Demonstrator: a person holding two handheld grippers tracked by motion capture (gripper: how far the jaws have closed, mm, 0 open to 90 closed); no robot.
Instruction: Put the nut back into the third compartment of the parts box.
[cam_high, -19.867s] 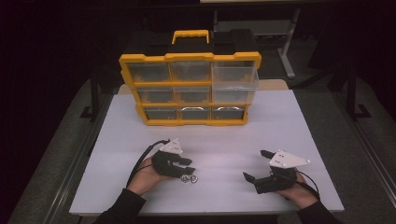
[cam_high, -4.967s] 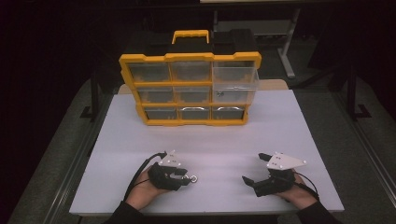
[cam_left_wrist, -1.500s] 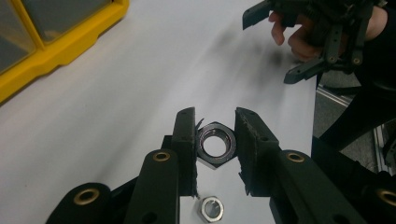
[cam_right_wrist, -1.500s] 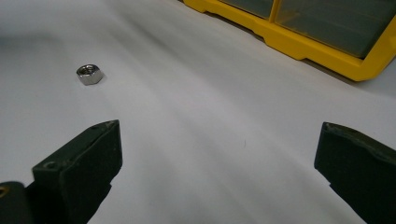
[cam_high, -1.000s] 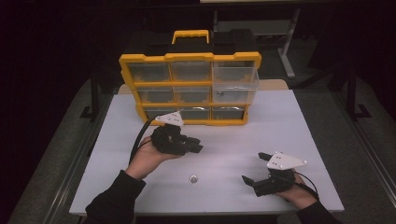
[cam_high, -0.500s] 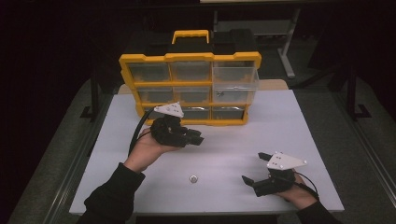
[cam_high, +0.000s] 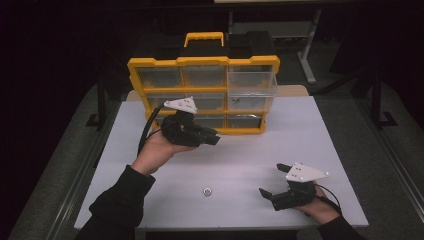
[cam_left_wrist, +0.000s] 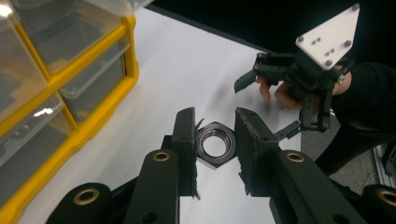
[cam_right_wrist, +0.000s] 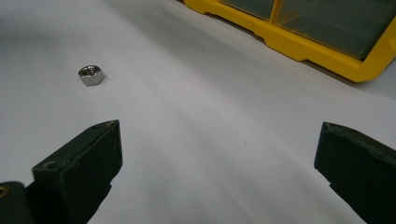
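My left gripper (cam_left_wrist: 215, 140) is shut on a steel hex nut (cam_left_wrist: 215, 143), pinched flat between its two pads. In the high view the left gripper (cam_high: 214, 140) hangs above the table, just in front of the yellow drawer cabinet (cam_high: 202, 62). A second hex nut (cam_high: 206, 190) lies loose on the white table (cam_high: 320, 135) near its front edge; the right gripper view has this nut (cam_right_wrist: 91, 74) at upper left. My right gripper (cam_high: 272, 181) rests on the table at the front right with its jaws wide open and nothing between them.
The cabinet has three rows of clear drawers; the upper right drawer (cam_high: 251, 86) is pulled out toward me. Its yellow base (cam_right_wrist: 299, 39) runs across the top of the right gripper view. Dark floor surrounds the table.
My left gripper has risen and moved toward the cabinet with the nut in it. The right gripper and the loose nut have stayed where they were.
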